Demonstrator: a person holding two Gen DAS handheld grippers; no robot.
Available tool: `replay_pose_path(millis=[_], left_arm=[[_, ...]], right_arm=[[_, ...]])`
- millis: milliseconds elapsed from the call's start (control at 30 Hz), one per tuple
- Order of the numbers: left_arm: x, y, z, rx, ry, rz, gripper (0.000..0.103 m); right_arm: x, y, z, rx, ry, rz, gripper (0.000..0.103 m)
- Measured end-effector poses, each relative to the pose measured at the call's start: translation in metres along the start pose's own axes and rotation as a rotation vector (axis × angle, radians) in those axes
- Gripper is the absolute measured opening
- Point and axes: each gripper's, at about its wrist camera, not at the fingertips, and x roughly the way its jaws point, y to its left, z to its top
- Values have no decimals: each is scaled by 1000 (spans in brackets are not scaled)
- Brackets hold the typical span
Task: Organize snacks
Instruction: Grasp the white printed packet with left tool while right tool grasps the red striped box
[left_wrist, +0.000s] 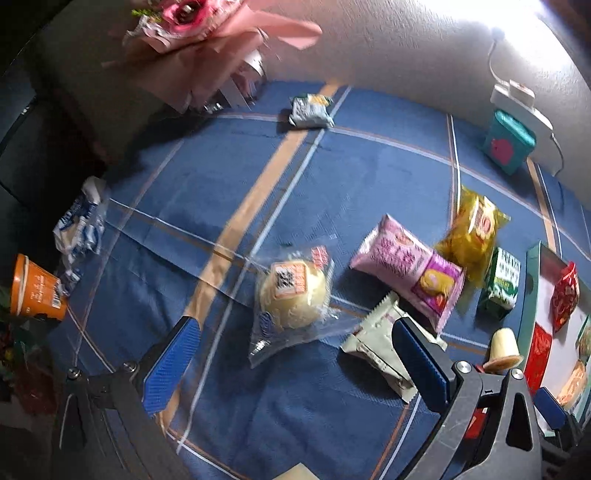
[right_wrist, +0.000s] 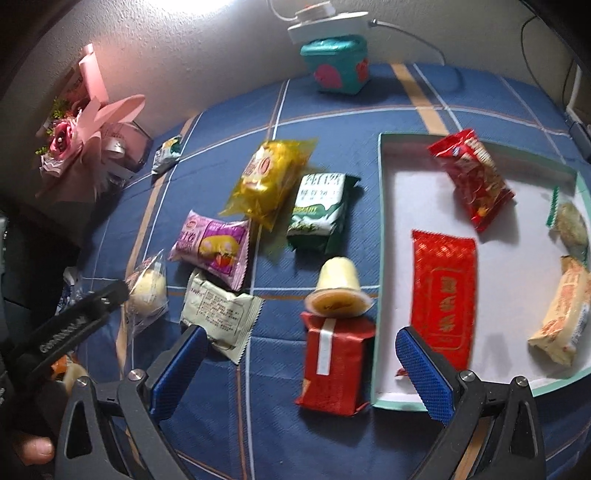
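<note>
My left gripper (left_wrist: 295, 363) is open just above the blue cloth. A round bun in clear wrap (left_wrist: 291, 295) lies just ahead of its fingers, and a cream packet (left_wrist: 380, 343) touches the right finger. My right gripper (right_wrist: 301, 373) is open around a red packet (right_wrist: 336, 365), with a jelly cup (right_wrist: 338, 291) at the packet's far end. Beyond lie a pink packet (right_wrist: 210, 247), a yellow packet (right_wrist: 269, 181) and a green-white packet (right_wrist: 321, 210). The shallow tray (right_wrist: 380, 258) on the right holds several snacks, including a flat red packet (right_wrist: 443, 291) and a red bag (right_wrist: 472, 177).
A teal box (right_wrist: 336, 62) and a white device stand by the back wall. A small green packet (left_wrist: 310, 110) lies far back, beside a pink bouquet (left_wrist: 207, 37). An orange cup (left_wrist: 35, 291) and a crumpled blue-white wrapper (left_wrist: 77, 229) sit at the cloth's left edge.
</note>
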Motion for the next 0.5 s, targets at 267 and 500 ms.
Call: replay_pose_path(millis=[267,500], left_arm=[[10,-10,-3,13,41,-28,103],[19,-9,-4,-10,67,-59,103]], right_arm=[[13,9,-6,-52,51,5,91],[31,8,-11,-77,110,-40,84]])
